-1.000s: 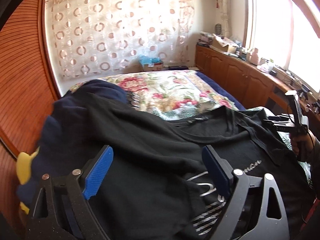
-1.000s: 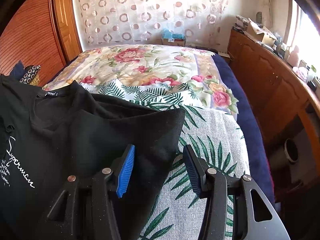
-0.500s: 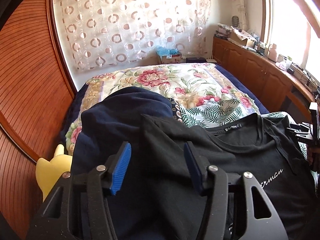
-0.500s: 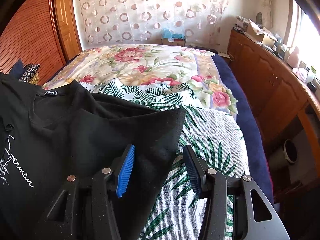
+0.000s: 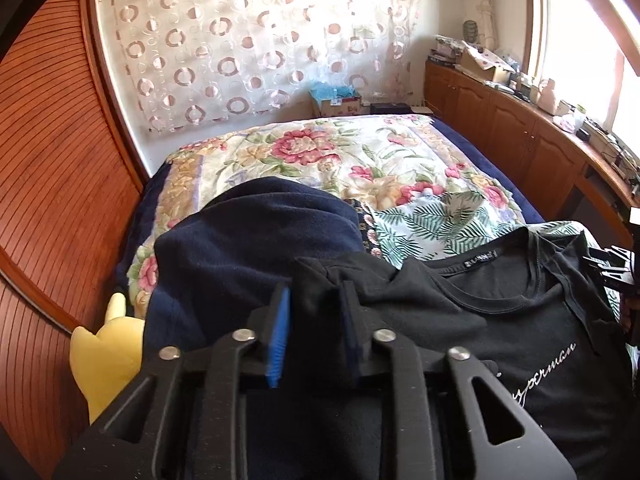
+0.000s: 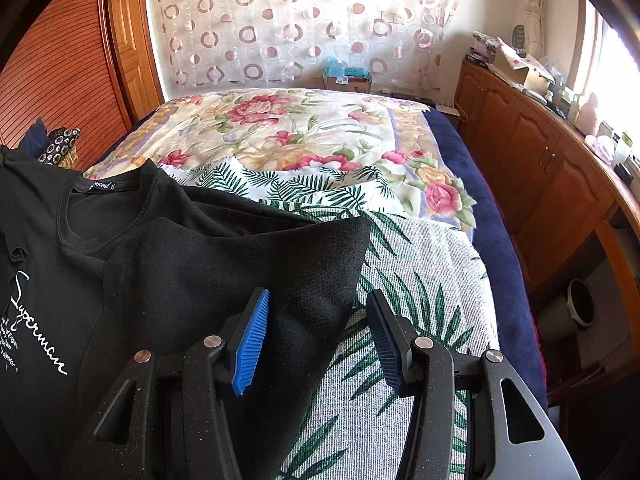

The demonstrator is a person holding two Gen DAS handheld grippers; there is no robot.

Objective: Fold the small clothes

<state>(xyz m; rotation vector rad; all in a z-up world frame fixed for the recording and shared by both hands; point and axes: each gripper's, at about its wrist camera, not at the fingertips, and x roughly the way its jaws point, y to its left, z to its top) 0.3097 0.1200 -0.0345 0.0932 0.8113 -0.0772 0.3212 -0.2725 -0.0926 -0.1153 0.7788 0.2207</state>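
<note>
Two grippers over black T-shirt [image 6: 168,264]: left gripper [image 5: 314,332] jaws closing, sleeve fabric pinched between pads; right gripper [image 6: 316,336] half-spread, ungripped, folded sleeve edge between fingers.

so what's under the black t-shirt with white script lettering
The black t-shirt lies on a white palm-leaf print cloth at its right sleeve and overlaps a navy fleece garment at its left. What lies beneath its middle is hidden.

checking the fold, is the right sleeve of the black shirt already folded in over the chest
Yes, in the right wrist view the sleeve lies flat across the black shirt, inward of the shoulder.
</note>
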